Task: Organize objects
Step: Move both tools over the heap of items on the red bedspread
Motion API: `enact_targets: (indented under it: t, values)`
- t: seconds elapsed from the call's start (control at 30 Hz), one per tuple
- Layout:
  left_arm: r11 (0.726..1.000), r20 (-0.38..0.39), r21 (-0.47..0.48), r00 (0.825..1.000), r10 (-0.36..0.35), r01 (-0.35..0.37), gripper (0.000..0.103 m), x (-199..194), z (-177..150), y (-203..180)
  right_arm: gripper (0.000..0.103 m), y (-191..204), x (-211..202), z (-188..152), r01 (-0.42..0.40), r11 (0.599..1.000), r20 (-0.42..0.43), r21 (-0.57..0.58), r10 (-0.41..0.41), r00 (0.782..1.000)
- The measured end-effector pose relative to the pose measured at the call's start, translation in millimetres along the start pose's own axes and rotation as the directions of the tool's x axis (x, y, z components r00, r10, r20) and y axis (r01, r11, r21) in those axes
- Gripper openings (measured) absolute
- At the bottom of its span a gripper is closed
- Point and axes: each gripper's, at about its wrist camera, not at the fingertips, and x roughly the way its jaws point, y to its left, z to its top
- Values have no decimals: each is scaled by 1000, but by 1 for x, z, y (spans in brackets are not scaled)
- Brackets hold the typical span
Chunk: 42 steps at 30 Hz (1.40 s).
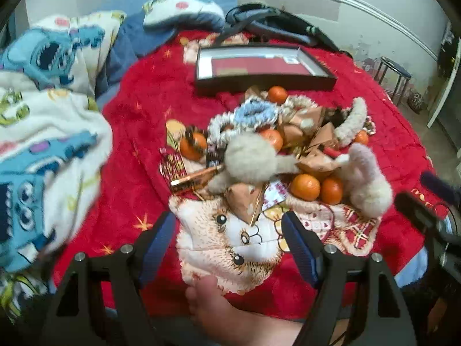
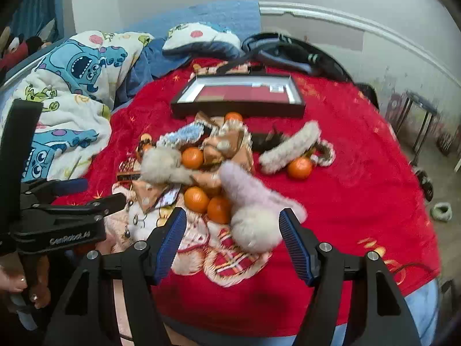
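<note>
Both grippers hang over the near edge of the red plush blanket (image 2: 360, 155) that covers the bed, tilted down at the heap of clutter in its middle. The left gripper (image 1: 229, 245) has its blue-padded jaws spread wide to either side of a pink-and-white cartoon-printed cloth pouch (image 1: 230, 248), with no pad pressing on it. The right gripper (image 2: 232, 240) is equally wide, straddling the rounded end of a fluffy pale pink-and-cream plush piece (image 2: 253, 216), and grips nothing either.

The step in hand looks like picking the first items off the heap. The shallow black rectangular tray with a red lining (image 2: 239, 98) sits beyond the heap, toward the far edge of the blanket, and seems the likely place for them.

To do it well, I would have each gripper sink further before closing, so the pads bite into the body of the soft thing and not just its fuzz. The right one should lift slowly: the small orange tangerines (image 2: 207, 203) rest against the plush and could roll. The left should gather the pouch by a fold, since things lie on its far end.

Much is unclear. The heap's brown paper wrappings (image 1: 314, 161) overlap, and what lies beneath them is hidden. A bare foot (image 1: 227, 311) shows below the left gripper, cut off at the frame's edge. Motion blur softens the plush shapes, so I cannot tell whether they are toys or slippers.
</note>
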Motion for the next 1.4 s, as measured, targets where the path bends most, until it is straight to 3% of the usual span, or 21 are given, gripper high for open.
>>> enact_targets:
  t: [0.23,0.33,0.37,0.57,0.6,0.73,0.87,1.0,1.1,1.17,1.2,1.23,1.33,1.4]
  values:
    - [999,131,39,991,-31,26,77,-54,7,-11,67,-4,-55,59,68,998,77,12,-69,995]
    - [997,169,64,984,-50,40,77,-67,5,-12,67,-3,-69,78,143,990,112,9,-143,983]
    - [996,178,72,982,-59,47,77,-71,3,-13,67,4,-72,82,203,979,117,-29,-199,973]
    - [993,158,100,984,-79,64,77,-73,0,-16,67,9,-64,95,345,927,51,-144,-342,938]
    - [993,161,107,985,-69,52,77,-74,0,-17,67,-7,-58,91,315,945,45,-93,-312,949]
    - [993,203,115,979,5,-29,77,-82,7,-17,67,-23,-68,99,332,943,-2,9,-332,943]
    - [997,215,74,976,-17,1,77,-96,14,-8,67,-26,-94,106,300,949,5,102,-302,953]
    - [999,243,48,969,-32,21,77,-108,17,-5,67,-20,-93,118,327,945,-31,30,-326,945]
    - [999,178,39,983,-42,35,77,-101,16,-7,67,-15,-80,125,299,954,-48,-23,-300,953]
    - [999,81,22,996,-38,37,76,-94,20,-8,67,-11,-65,133,284,958,-69,-51,-287,956]
    - [997,77,25,994,-74,72,76,-96,19,-8,67,-10,-57,137,254,966,-86,-48,-257,962]
    - [994,126,65,987,-96,88,77,-97,17,-8,67,-8,-50,138,220,974,-98,-46,-223,970]
    - [980,169,188,985,32,-65,77,-71,13,-11,67,-6,-29,122,123,990,-123,-71,-131,984]
    - [972,151,221,987,46,-79,77,-48,11,-5,67,-4,-16,104,60,992,-157,-110,-77,985]
